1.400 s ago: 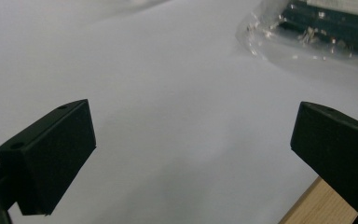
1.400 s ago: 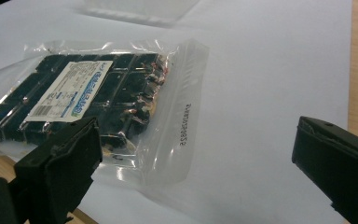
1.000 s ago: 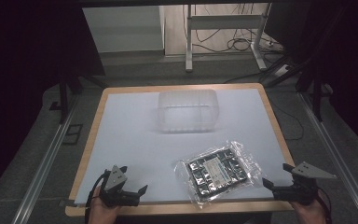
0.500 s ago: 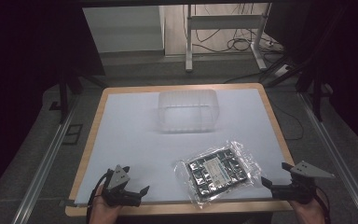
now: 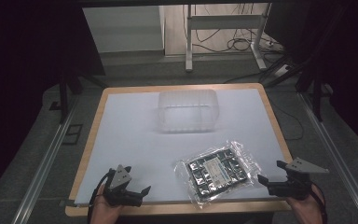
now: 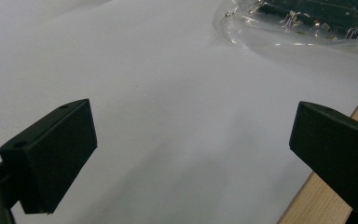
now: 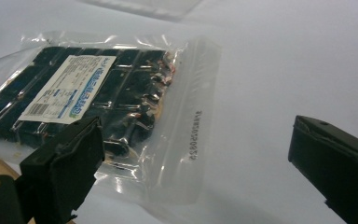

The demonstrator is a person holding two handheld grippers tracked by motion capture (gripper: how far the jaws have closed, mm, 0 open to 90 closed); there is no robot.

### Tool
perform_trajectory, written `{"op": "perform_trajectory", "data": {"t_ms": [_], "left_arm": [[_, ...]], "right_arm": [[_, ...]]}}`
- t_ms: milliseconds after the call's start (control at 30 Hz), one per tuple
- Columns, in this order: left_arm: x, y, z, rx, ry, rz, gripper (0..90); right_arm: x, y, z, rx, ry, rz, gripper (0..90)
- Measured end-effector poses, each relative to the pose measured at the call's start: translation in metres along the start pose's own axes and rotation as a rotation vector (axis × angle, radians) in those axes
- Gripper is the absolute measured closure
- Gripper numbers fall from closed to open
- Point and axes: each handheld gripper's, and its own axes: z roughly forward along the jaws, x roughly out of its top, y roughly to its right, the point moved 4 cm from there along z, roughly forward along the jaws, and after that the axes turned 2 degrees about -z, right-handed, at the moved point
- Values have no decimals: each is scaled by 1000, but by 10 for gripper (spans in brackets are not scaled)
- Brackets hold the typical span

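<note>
Both grippers' jaws were spread, the right gripper [image 5: 266, 181] nearer the clear bag [image 5: 220, 170], which lay leftward.

**Stuff around the table**

Clear tub [image 5: 187, 111] sits at 12 o'clock on the white mat [image 5: 126, 140], open side up. Past the table's far edge: a metal stand [image 5: 226, 32] with loose cables [image 5: 240, 44] on the grey floor [image 5: 135, 65], around 1 o'clock.
</note>
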Motion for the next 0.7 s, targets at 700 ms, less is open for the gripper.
{"op": "perform_trajectory", "data": {"t_ms": [700], "left_arm": [[0, 1, 2, -8, -15, 3, 6]], "right_arm": [[10, -1, 23, 70, -90, 30, 137]]}}
